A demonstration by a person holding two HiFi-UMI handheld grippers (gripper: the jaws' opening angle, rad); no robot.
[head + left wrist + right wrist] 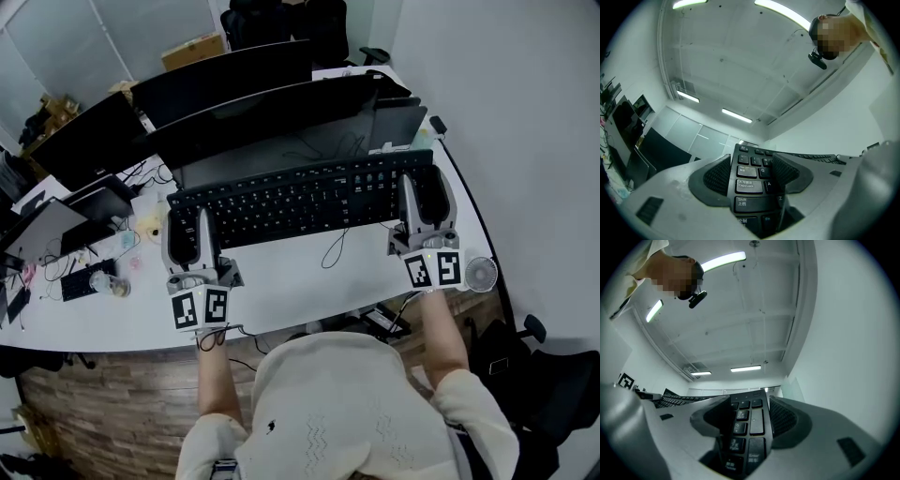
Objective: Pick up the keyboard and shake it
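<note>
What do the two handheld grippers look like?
Both alike: left gripper and right gripper have grey bodies, two jaws lined with dark textured pads, and a white cube with black square markers at the rear. The person wears a cream top.

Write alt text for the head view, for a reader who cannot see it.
Seen from above, a person's left gripper and right gripper clamp the two ends of a black keyboard over a white desk. Dark monitors stand behind it.
</note>
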